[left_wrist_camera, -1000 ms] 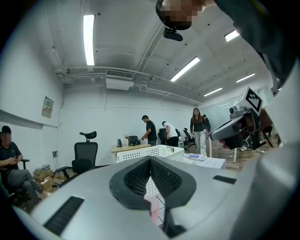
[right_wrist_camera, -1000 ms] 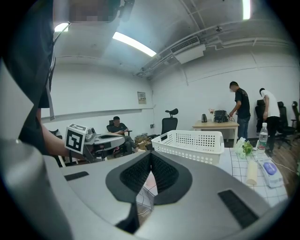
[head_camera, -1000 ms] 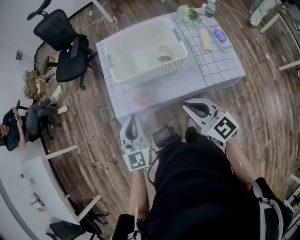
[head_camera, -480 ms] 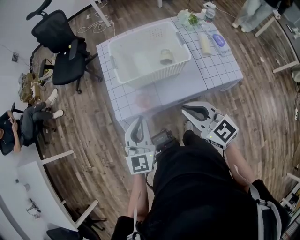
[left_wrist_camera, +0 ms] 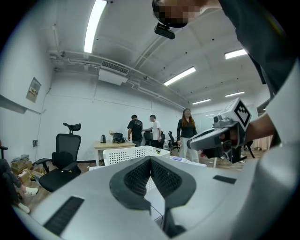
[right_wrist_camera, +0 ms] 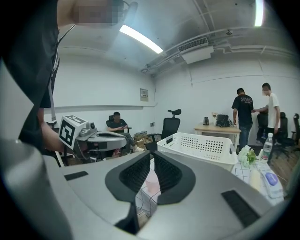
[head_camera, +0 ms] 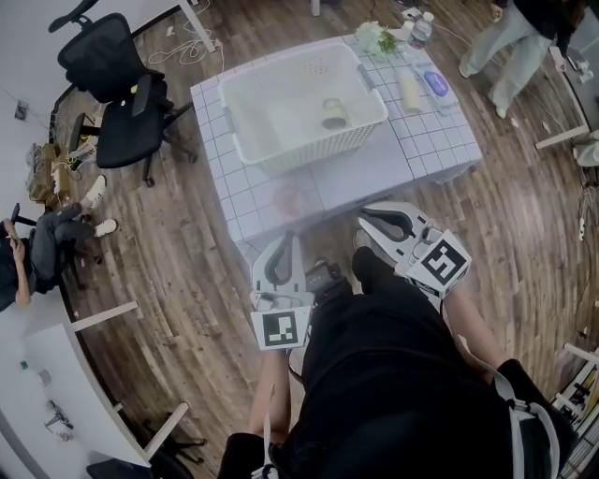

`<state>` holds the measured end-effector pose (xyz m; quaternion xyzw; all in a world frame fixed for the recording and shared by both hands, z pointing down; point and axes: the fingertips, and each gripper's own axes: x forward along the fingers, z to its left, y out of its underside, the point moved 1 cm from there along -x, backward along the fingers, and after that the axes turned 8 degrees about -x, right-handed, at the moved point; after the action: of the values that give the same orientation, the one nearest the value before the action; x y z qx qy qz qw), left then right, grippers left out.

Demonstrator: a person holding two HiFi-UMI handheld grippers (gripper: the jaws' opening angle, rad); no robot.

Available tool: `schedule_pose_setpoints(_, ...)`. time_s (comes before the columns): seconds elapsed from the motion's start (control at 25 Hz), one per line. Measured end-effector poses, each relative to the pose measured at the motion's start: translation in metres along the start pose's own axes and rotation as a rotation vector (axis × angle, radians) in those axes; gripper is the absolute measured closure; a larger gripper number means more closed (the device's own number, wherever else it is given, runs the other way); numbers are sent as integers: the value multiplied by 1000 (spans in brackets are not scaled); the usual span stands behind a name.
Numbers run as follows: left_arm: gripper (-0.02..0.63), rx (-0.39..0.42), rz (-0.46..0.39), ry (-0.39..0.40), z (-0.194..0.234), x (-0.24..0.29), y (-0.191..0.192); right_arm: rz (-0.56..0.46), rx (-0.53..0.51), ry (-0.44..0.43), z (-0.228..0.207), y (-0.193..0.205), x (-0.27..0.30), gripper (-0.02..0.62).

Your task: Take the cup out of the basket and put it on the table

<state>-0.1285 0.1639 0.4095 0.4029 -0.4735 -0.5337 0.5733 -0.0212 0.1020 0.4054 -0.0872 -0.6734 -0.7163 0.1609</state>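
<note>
A white plastic basket (head_camera: 309, 142) stands on the checked table (head_camera: 374, 168), and a small pale cup (head_camera: 333, 113) lies inside it towards its right end. Both grippers hang short of the table's near edge, apart from the basket. My left gripper (head_camera: 284, 239) is shut with nothing in it; its pads meet in the left gripper view (left_wrist_camera: 150, 159), where the basket (left_wrist_camera: 133, 153) shows beyond. My right gripper (head_camera: 361, 214) is shut and empty too (right_wrist_camera: 152, 155). Behind its jaws I see a pink cup (right_wrist_camera: 152, 183) standing on the table and the basket (right_wrist_camera: 201, 147) further off.
The pink cup (head_camera: 288, 199) stands on the table in front of the basket. Flowers (head_camera: 376, 37), a bottle (head_camera: 420, 22) and a pale roll (head_camera: 410, 88) sit at the table's far right. Black office chairs (head_camera: 117, 84) stand left, a seated person (head_camera: 37, 253) beyond them, a standing person (head_camera: 524, 37) top right.
The view has come nearer the table, and both grippers have shifted slightly toward it. A standing person has come further into view at the top right. Both jaws stay shut.
</note>
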Motion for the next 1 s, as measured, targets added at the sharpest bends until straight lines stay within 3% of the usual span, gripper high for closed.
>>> schedule_pose_setpoints(0.36, 597, -36, -14, -20, -2, 22, -11, -16, -41, -25, -38, -6, 8, 557)
schedule_pose_setpoints(0.52, 597, 21, 24, -46, 4, 33, -10, -33, -80, -38, -66, -11, 14, 549)
schedule_pose_setpoints(1.0, 597, 24, 42, -140, 7, 64, -15, 49, -225, -123, -153, -13, 52, 505)
